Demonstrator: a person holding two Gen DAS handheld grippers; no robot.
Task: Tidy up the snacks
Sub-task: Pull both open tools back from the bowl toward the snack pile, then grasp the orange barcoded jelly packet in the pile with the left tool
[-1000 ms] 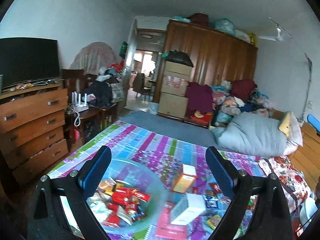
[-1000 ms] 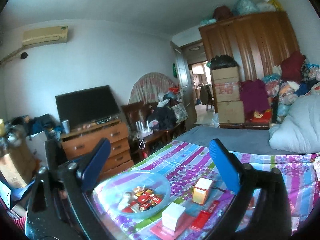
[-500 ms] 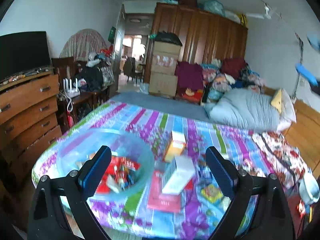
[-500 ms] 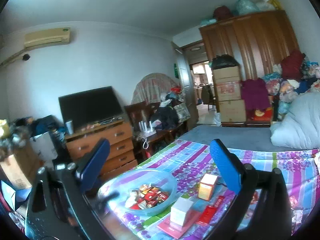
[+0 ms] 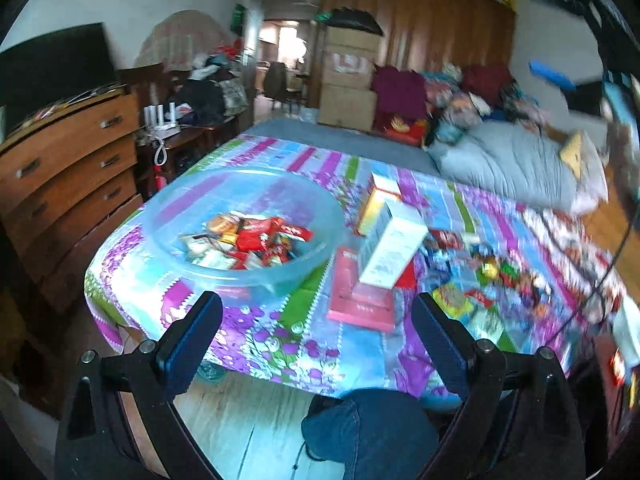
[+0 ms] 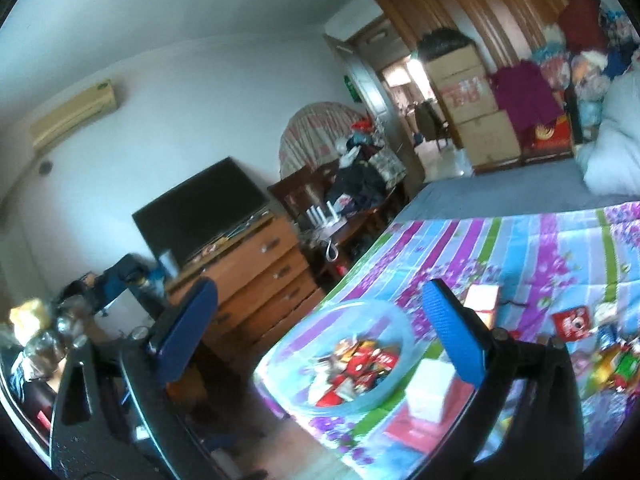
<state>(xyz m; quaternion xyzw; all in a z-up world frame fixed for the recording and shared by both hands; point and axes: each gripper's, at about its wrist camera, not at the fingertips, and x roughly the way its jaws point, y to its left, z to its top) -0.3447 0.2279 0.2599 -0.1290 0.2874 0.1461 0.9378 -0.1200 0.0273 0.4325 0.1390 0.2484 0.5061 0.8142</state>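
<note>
Both pairs of jaws stand wide apart with nothing between them: our left gripper [image 5: 316,334] hangs over the near edge of the bed, and our right gripper [image 6: 320,326] is tilted, framing the bowl from the side.

The clear plastic bowl [image 5: 168,240] sits near the bed's corner on the striped floral bedspread [image 5: 276,340] and already holds a small heap of red and yellow snack packets [image 5: 256,238]. So we judge the task begun but far from done. Just beside the bowl, a white box [image 5: 390,248] rests on a flat pink package [image 5: 360,300], with an orange box [image 5: 376,204] standing behind them. Further along, many loose snacks [image 5: 496,280] lie scattered and blurred, well apart from the bowl. Those look like what is left to gather.

Compared with a second ago, our left view has dropped and tipped downward: the bowl and boxes now sit higher in frame, and the floor and a knee in blue denim [image 5: 368,432] have come into sight. Our right view has rolled, so the room now leans. The bowl's contents look unchanged.
</note>
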